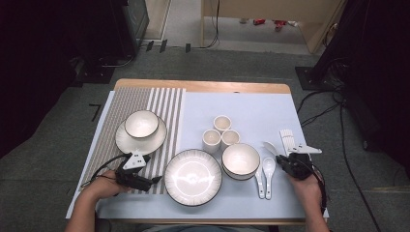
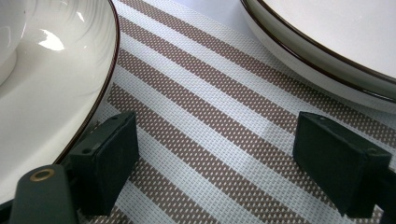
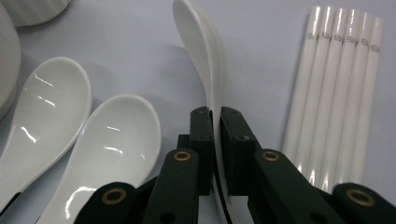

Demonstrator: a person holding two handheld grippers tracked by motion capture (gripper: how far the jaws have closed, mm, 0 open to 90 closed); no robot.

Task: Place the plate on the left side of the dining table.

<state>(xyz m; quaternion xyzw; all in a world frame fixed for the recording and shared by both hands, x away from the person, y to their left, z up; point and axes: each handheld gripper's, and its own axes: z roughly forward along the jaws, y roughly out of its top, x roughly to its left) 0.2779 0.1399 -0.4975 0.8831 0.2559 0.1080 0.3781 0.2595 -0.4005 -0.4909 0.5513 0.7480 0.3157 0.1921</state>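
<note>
The right gripper has its two black jaws pressed together on a white ceramic spoon. The spoon stands on its edge between the pads, its handle pinched and its bowl pointing away from the camera toward 12 o'clock in the right gripper view. In the high view this gripper sits at about 4 o'clock on the table, and the held spoon points up and left from it, toward 10 o'clock.

Just beside it, at 9 o'clock, two more white spoons lie side by side on the light blue mat, bowls up. A row of white chopsticks lies at 12 o'clock from the right gripper — in the right gripper view the chopsticks are near the jaws but not touching them.

The left gripper rests at about 8 o'clock on the table, over the striped placemat. Its jaws stand wide apart with nothing between them — only the brown and white stripes of the placemat show in the gap. The rim of the small plate is just beside one jaw, and the large plate is near the other.

In the middle of the table stand the large plate, a bowl at its 2 o'clock, and three small cups behind. A second bowl sits on the small plate.
</note>
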